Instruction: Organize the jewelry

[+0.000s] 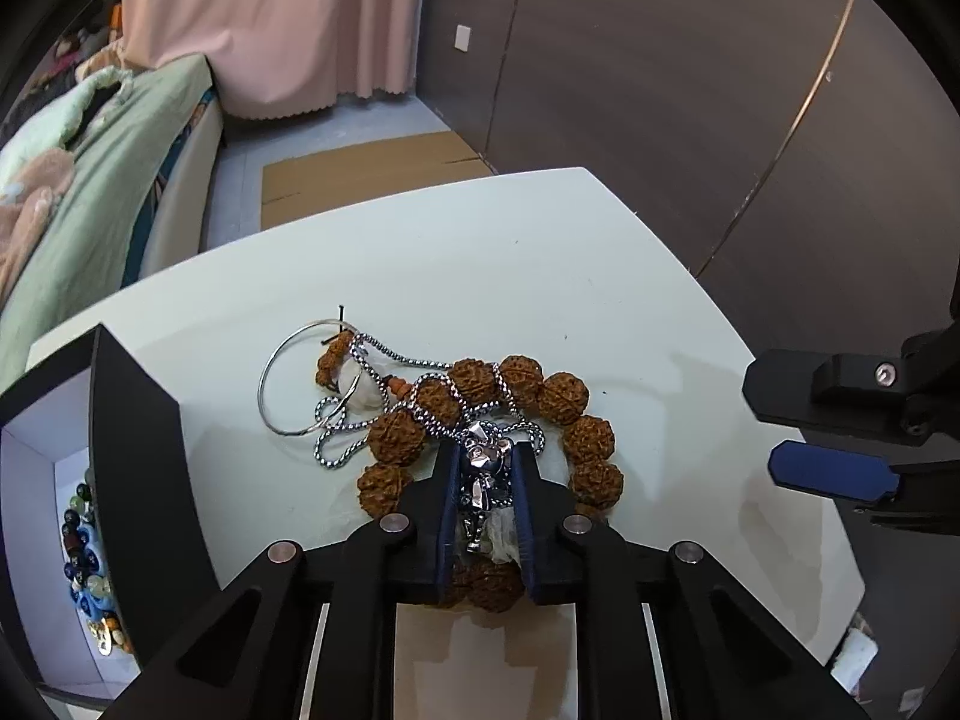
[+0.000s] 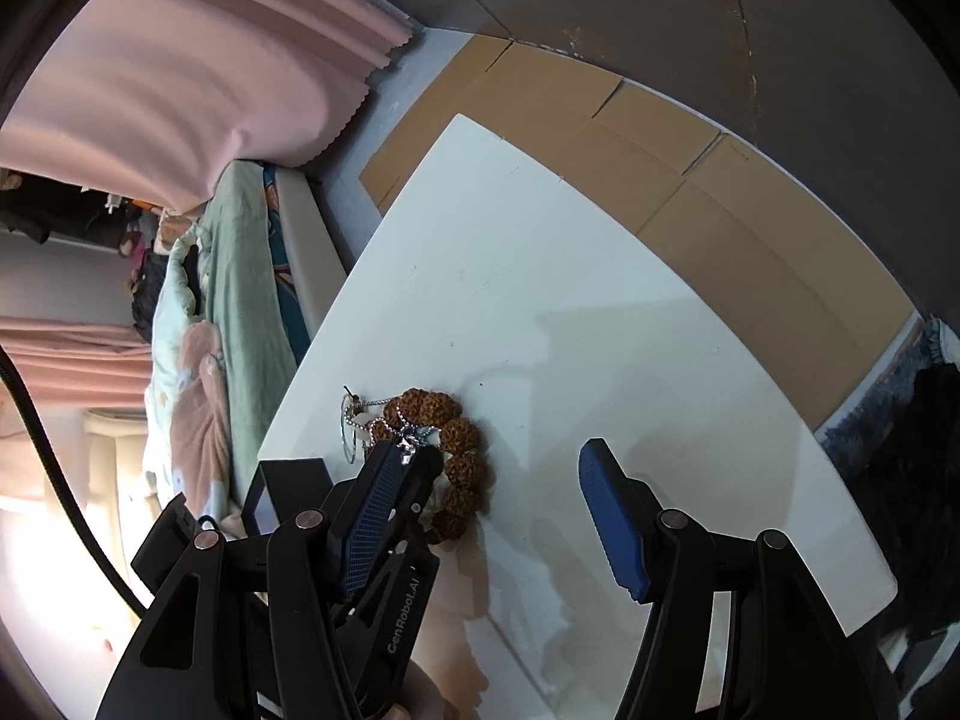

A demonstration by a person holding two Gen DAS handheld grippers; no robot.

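A tangle of jewelry lies on the white table (image 1: 540,252): a brown bead bracelet (image 1: 528,387), a silver chain necklace (image 1: 342,438) with a shiny pendant (image 1: 483,468), and a thin silver bangle (image 1: 288,384). My left gripper (image 1: 486,456) is shut on the silver pendant, low over the bracelet. My right gripper (image 2: 498,510) is open and empty, to the right of the pile; it also shows in the left wrist view (image 1: 822,432). The bracelet (image 2: 462,456) and the left gripper (image 2: 414,480) show in the right wrist view.
A black-walled white box (image 1: 120,450) holding coloured bead jewelry (image 1: 87,564) stands at the table's left. A bed with green bedding (image 1: 108,180) lies beyond, with pink curtains (image 1: 270,18) and flat cardboard (image 1: 372,174) on the floor. A dark wall is on the right.
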